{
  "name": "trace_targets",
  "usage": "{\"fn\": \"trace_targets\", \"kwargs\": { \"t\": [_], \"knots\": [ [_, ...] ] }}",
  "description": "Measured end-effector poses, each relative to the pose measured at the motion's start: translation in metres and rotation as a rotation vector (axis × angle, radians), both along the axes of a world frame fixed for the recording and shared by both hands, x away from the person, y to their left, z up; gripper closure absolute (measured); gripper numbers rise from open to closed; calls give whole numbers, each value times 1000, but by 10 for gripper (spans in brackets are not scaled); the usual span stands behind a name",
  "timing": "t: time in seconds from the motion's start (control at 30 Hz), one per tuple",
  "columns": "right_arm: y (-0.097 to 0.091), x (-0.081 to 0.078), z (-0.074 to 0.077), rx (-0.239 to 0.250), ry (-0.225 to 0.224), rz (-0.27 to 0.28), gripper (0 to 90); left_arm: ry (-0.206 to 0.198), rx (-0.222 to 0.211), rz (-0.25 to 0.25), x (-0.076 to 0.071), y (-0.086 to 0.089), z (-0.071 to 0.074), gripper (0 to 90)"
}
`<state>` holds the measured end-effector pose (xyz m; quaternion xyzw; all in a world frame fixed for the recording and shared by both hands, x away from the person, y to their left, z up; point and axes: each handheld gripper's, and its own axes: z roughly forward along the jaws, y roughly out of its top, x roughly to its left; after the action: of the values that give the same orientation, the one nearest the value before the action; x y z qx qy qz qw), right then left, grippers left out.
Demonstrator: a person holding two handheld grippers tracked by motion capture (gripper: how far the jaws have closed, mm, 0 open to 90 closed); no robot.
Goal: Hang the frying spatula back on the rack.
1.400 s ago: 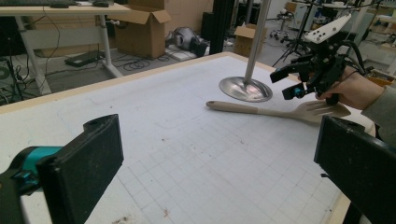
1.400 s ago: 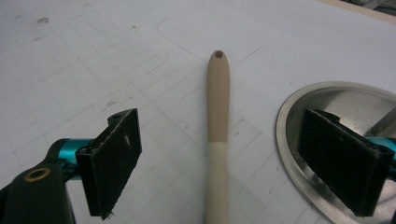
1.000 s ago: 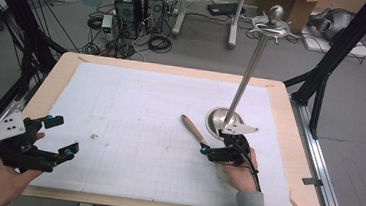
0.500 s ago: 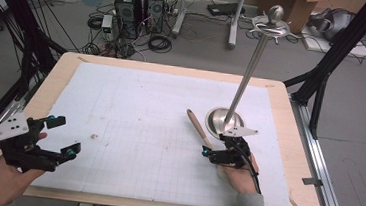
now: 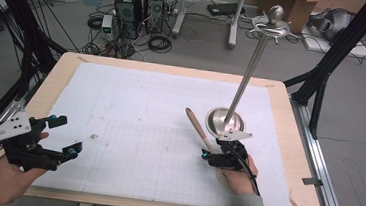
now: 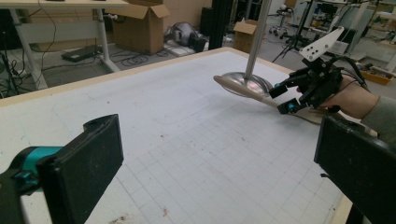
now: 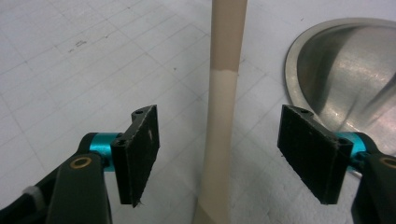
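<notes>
Fingers (image 7: 140, 154) closing astride the wooden handle (image 7: 223, 116), seemingly untouched

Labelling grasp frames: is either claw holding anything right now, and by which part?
Nothing is held. The right claw straddles the wooden spoon's handle, jaws just closing but pads clear of it. The left claw is open above the white mat.

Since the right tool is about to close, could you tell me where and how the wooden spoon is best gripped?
Grip the wooden spoon on its straight, slim handle, coming from the handle's end near the person. It lies flat beside the stand's metal base, so the jaws should straddle it sideways. The right tool already does so; its jaws have just been closing and don't yet touch the handle.
</notes>
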<state>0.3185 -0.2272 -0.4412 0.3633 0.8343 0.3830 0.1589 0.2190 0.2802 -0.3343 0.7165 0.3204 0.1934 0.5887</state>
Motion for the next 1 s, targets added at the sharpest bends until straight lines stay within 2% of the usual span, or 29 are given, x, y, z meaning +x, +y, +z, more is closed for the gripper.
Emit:
{"fn": "trace_targets", "kwargs": {
  "t": [0.03,0.3,0.37,1.0],
  "knots": [
    [0,-1,-1,-8,-14,1,335,1,0,-1,0,0,0,18],
    [2,-2,-3,-37,-23,4,398,4,-2,3,0,1,-2,18],
    [3,-3,-4,-44,-26,7,449,6,1,4,1,1,-2,18],
    [2,-4,-5,-47,-8,15,658,10,2,7,1,2,-3,18]
  ]
}}
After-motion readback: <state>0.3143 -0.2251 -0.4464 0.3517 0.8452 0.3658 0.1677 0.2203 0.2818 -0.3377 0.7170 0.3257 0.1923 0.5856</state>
